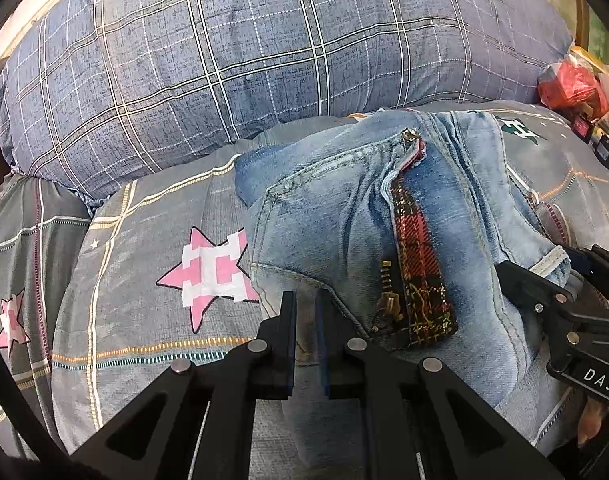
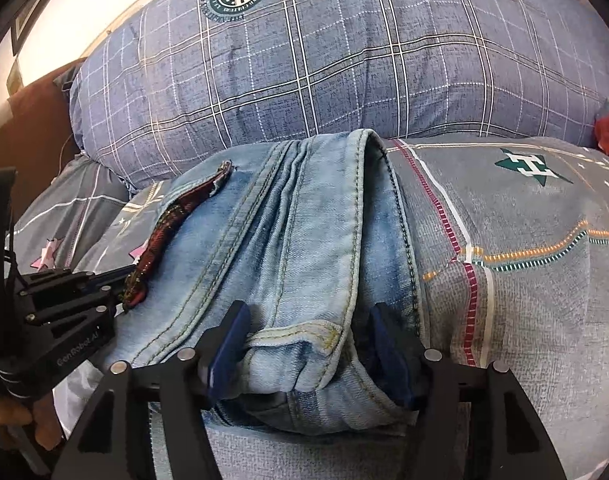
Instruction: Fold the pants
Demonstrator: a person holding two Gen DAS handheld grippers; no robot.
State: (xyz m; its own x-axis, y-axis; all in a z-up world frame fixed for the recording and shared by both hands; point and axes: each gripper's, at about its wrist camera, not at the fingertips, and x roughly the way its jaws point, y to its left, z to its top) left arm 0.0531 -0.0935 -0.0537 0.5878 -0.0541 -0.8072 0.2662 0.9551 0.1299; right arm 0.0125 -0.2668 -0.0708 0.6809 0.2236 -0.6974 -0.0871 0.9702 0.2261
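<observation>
Light blue jeans point(image 1: 344, 220) lie bunched on the bed, fly open, with a red plaid lining strip point(image 1: 418, 256) and a brass zipper. My left gripper point(image 1: 305, 308) is nearly shut on a thin edge of denim at the near left of the jeans. My right gripper point(image 2: 308, 332) has its jaws wide apart around a thick folded bundle of the jeans point(image 2: 304, 248), blue pads point(image 2: 228, 344) touching its sides. The right gripper also shows in the left wrist view point(image 1: 544, 284), and the left gripper in the right wrist view point(image 2: 104, 280).
A large blue plaid pillow point(image 1: 264, 60) lies just behind the jeans. The grey bedsheet point(image 1: 144, 280) has pink star prints. Red packets and plastic bags point(image 1: 572, 84) sit at the far right. A wooden bed frame point(image 2: 28, 120) is at the left.
</observation>
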